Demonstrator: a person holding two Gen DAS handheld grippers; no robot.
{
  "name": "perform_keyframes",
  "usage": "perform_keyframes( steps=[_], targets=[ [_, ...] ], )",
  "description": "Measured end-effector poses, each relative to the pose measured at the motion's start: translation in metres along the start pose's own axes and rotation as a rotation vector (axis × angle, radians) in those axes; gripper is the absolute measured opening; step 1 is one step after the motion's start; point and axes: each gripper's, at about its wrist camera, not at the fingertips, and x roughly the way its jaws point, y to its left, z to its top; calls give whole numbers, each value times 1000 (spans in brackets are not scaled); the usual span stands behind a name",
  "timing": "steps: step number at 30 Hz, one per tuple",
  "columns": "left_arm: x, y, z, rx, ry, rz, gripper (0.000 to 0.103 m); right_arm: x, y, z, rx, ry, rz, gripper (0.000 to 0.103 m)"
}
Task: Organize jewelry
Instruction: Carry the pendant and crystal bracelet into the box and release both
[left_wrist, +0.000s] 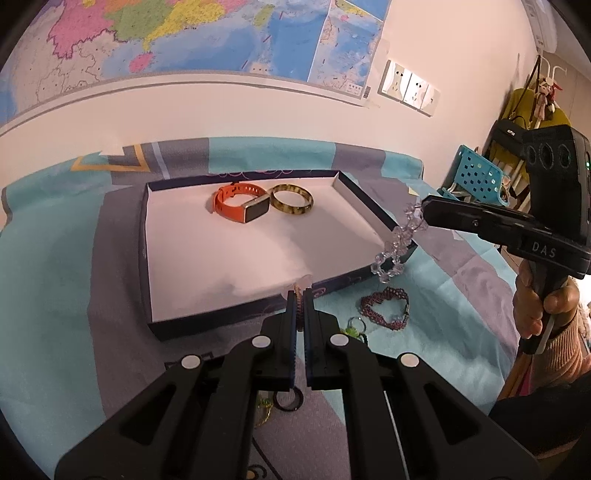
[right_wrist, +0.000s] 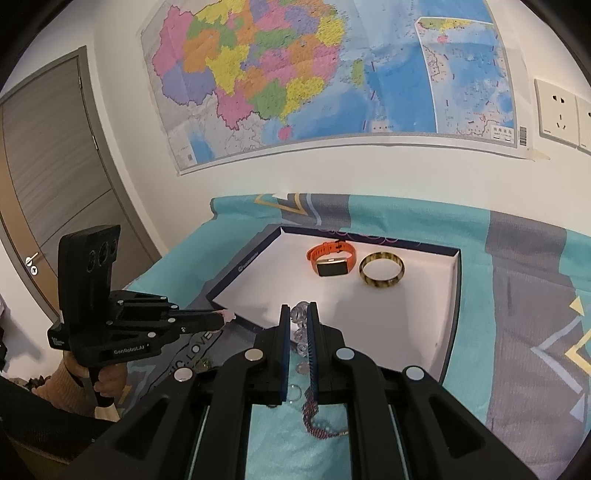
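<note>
The right tongs (left_wrist: 424, 210) are pinched on a clear faceted crystal bead bracelet (left_wrist: 393, 245), which hangs slack from their tips, its long axis running down toward the bench, just outside the near right corner of the shallow dark-blue box with a white lining (left_wrist: 146, 236). The left tongs (left_wrist: 300, 295) are closed on something small and pale pink at their tips; I cannot tell what it is. Already in the box lie an orange-strapped smart watch (left_wrist: 240, 203) and a mottled amber bangle (left_wrist: 291, 199), touching. The step looks like carrying the crystal strand in; next it needs to clear the box wall and be released on bare lining. A dark red beaded bracelet (left_wrist: 386, 308) waits on the teal patterned cloth (left_wrist: 55, 258) beside the box.
</note>
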Motion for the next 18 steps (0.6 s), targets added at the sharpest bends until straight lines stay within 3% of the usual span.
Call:
perform_keyframes(
  steps=[18],
  targets=[
    [30,7,33,19,14,33,4,42,-24,30,29,5,-50,7]
  ],
)
